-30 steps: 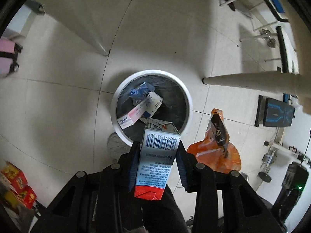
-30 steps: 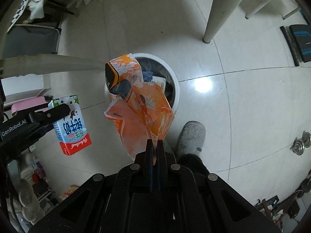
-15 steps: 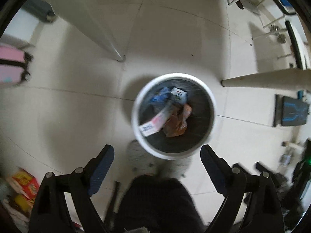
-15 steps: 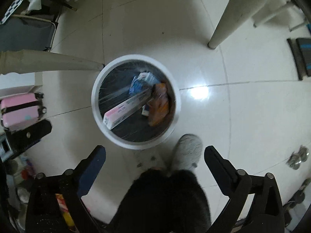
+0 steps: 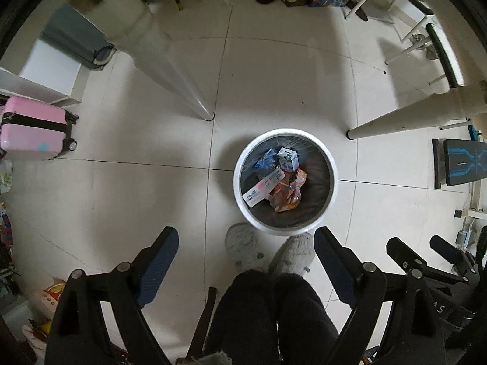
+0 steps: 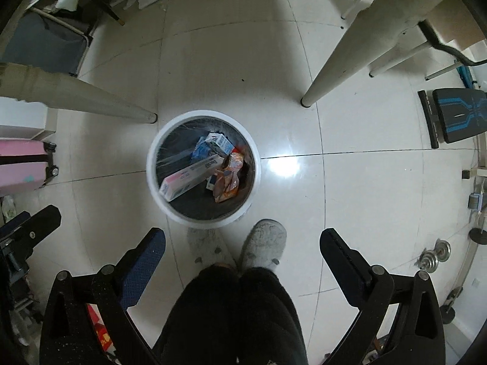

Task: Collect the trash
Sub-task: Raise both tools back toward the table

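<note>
Below, the trash bin [image 5: 330, 196] holds the milk carton [image 5: 288, 158], clear of both wide-open, empty grippers [image 5: 246, 261] [image 6: 243, 258].

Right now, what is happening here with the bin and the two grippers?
A person stands over a white trash bin on the tiled floor, a gripper in each hand. The left gripper and right gripper are both wide open and empty. Inside the bin lie a milk carton, an orange bag and a long pink-and-white box.

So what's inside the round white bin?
Inside the bin: a long pink-and-white box, a milk carton, an orange wrapper and something blue. Whatever lies beneath them is covered.
</note>
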